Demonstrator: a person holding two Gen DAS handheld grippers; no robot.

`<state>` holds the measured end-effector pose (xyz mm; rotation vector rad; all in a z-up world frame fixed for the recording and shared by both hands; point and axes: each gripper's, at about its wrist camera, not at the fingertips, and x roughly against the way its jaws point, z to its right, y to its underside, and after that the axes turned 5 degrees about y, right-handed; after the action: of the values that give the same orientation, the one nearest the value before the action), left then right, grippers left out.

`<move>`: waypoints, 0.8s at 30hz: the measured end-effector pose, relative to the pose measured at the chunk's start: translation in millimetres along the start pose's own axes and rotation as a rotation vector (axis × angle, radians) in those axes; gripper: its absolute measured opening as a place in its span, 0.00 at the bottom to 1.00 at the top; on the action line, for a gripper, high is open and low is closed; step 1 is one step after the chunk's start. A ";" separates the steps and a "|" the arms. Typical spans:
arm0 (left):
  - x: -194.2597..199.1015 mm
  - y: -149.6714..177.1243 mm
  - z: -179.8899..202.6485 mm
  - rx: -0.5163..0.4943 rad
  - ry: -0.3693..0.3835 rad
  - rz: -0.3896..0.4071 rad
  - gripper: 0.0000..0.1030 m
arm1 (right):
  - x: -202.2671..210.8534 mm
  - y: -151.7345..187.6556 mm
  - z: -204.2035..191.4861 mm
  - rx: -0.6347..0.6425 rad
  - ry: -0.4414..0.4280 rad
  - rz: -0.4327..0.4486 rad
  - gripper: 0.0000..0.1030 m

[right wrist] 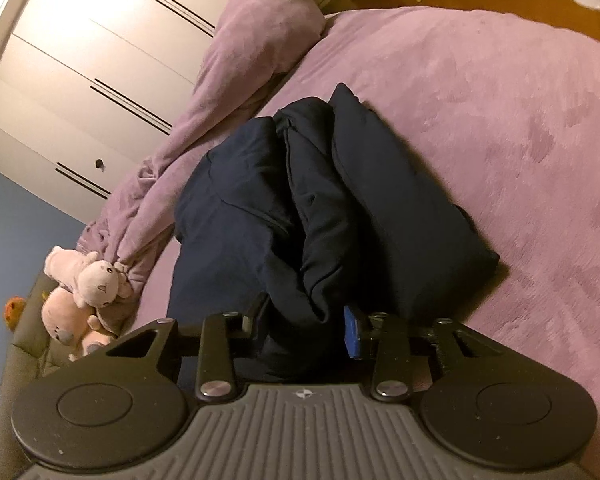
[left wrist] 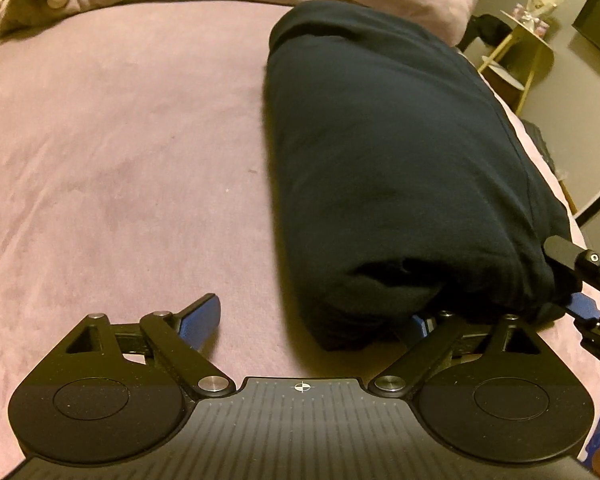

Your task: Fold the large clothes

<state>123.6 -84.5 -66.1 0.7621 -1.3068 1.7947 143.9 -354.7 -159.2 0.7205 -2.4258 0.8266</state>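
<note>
While the right gripper (right wrist: pixel 306 326) bites a thick bunch of the dark garment (right wrist: pixel 324 200) at its near end, jaws partly closed with cloth packed between the pads, the left gripper (left wrist: pixel 312 320) sits with its jaws spread wide and nothing pinched. One left finger (left wrist: pixel 202 318) rests on bare bed (left wrist: pixel 120 140); the other is tucked under the bundle's near edge. The garment lies long and already doubled on the purple bed, toward the side nearest the right hand. By my reading we're mid-fold: one corner is caught, the other not yet. The next move, I'd judge, calls for the left jaws to close on that near hem, then both hands carry the end up and over together. Watch the thickness; layers could slip from a shallow bite. Around it: a rumpled blanket (right wrist: pixel 236 92) and soft toys (right wrist: pixel 88 280) at the far end, close to where a fold would land, and a wardrobe (right wrist: pixel 84 60) beyond. A yellow stool (left wrist: pixel 516 52) stands off the bed, well apart.
</note>
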 end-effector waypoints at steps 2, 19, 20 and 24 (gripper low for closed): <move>0.9 0.5 -1.9 0.005 0.006 -0.003 0.92 | -0.5 0.9 -1.0 0.017 0.018 0.004 0.35; 15.6 1.7 -122.4 0.217 0.306 -0.117 0.91 | 38.4 -30.6 7.6 0.262 0.054 0.018 0.84; 16.3 -2.4 -130.1 0.232 0.308 -0.098 0.91 | 43.7 -41.0 17.7 0.233 0.028 0.023 0.86; 6.0 -27.3 -128.6 0.258 0.380 -0.031 0.93 | 28.7 -80.8 56.0 0.060 -0.067 -0.026 0.88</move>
<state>140.6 44.5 -85.5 0.5357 -0.8232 1.9880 156.9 -455.8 -149.0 0.8128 -2.4543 0.8820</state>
